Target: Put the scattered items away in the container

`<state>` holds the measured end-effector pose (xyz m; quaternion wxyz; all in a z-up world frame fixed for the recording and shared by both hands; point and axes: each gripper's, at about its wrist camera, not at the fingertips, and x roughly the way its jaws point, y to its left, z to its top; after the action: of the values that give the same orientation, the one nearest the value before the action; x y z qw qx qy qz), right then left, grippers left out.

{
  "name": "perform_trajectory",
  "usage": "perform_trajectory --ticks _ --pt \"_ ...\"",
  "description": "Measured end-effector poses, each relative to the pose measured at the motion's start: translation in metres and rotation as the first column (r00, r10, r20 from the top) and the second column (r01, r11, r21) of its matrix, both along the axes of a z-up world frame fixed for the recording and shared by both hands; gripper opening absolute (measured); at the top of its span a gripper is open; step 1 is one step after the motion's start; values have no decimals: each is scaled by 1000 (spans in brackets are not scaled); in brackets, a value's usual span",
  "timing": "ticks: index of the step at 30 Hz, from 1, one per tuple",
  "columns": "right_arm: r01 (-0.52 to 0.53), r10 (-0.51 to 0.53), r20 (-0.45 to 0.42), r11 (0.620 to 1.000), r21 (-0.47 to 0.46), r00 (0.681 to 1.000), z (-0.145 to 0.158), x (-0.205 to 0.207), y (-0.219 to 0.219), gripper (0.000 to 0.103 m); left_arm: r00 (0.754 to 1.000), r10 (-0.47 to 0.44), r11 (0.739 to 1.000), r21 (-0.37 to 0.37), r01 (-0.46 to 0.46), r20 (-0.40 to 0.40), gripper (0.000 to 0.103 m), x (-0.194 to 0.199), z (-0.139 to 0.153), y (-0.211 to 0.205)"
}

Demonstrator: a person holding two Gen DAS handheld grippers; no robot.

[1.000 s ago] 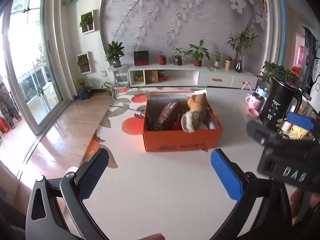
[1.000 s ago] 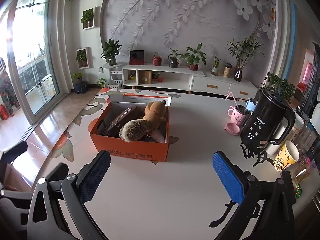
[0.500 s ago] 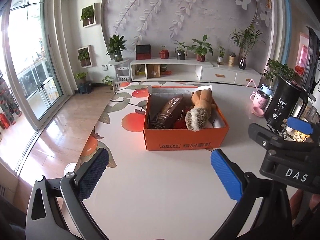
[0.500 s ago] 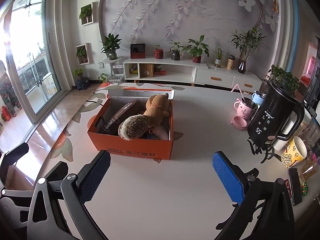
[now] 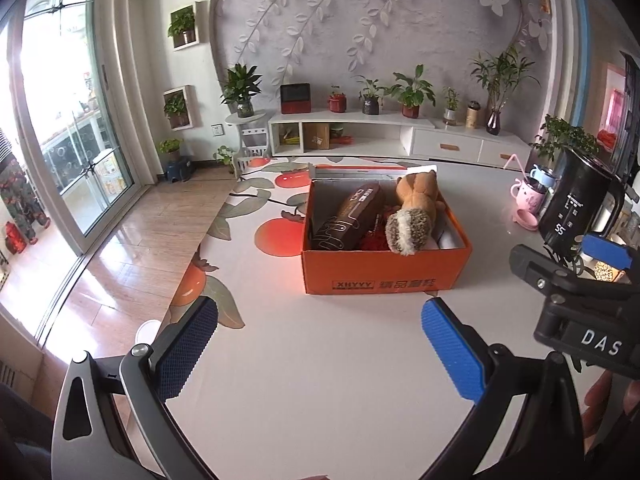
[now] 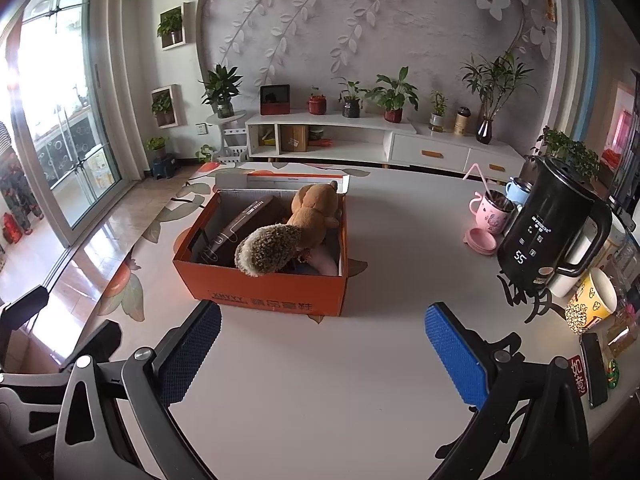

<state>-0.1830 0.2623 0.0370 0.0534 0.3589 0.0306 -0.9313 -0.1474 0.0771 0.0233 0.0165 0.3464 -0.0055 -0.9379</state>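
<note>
With the toys [image 5: 414, 216] already packed in the orange box [image 5: 384, 270], both the left gripper [image 5: 320, 344] and right gripper [image 6: 324, 350] are best held spread apart and empty, short of the box.

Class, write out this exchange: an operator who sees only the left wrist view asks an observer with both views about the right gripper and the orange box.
Operator: Is the right gripper holding anything?
Observer: No. It is open, with only bare table between its fingers.
Operator: What lies under the hedgehog toy in the orange box?
Observer: A pink item lies beneath it, near the box's right wall.
</note>
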Motion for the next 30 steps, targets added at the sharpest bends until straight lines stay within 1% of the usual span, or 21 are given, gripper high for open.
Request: perform_trajectory --ticks 8,15,30 --pt "6 -6 3 1000 11 1000 -1 7 1 103 1000 16 1000 4 -16 -7 103 4 4 -9" --pt "10 -10 4 1000 15 1000 -1 16 4 103 1000 9 1000 18 -9 -11 103 8 8 -9" --pt "0 0 1 1000 24 1000 -1 21 1 103 1000 10 999 33 -11 5 103 6 5 -7"
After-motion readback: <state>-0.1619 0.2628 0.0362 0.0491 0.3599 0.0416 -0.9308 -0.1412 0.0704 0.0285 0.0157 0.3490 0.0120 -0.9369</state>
